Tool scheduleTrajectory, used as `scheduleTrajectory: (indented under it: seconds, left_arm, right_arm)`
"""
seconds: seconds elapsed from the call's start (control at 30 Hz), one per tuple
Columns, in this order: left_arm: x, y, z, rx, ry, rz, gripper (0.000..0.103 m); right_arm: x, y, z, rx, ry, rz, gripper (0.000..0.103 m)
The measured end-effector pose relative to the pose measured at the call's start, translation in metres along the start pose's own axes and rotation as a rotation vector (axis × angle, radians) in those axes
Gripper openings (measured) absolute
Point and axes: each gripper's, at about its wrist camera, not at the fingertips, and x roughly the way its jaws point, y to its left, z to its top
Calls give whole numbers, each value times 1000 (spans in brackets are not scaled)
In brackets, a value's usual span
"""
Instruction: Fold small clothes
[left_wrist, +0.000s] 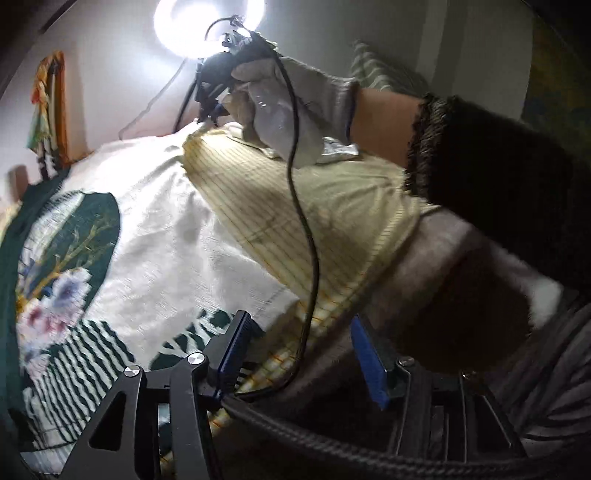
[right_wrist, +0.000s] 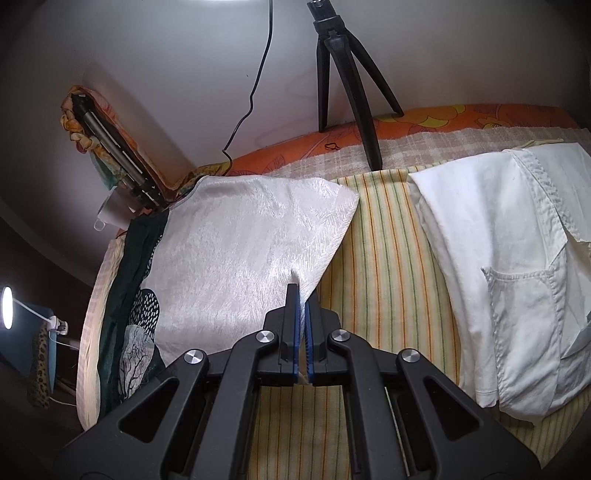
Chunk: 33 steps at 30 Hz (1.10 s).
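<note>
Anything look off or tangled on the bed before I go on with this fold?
One thing: a black cable trails from the right gripper across the striped sheet and between the open fingers of the left gripper, where it could snag. The white cloth looks normal, pinched in the right gripper.

- Left wrist view motion-blurred: floral print on dark green cloth (left_wrist: 55, 258) smeared, pattern unclear.
- Dark furry sleeve (left_wrist: 498, 177) hides bed's right side.
- Right tool (right_wrist: 302, 332) covers the white cloth (right_wrist: 240, 251) edge it pinches.
- White garment (right_wrist: 517, 258) cut off at right edge.
- Cup (right_wrist: 112, 214) half hidden behind cloth.
- Tripod (right_wrist: 347, 85) top cropped.
</note>
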Motion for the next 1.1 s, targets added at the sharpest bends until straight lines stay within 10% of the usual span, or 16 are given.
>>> scheduleTrajectory:
  seconds: [0.57, 0.87, 1.1]
  left_arm:
    - [16, -6, 0, 136, 2, 214, 57]
    - [21, 4, 2, 119, 1, 206, 57]
    - [19, 6, 7, 85, -20, 103, 3]
  right_arm:
    - [-6, 3, 0, 6, -4, 16, 4]
    - [-18, 12, 9, 22, -8, 48, 4]
    - [-4, 23, 11, 5, 18, 14, 4]
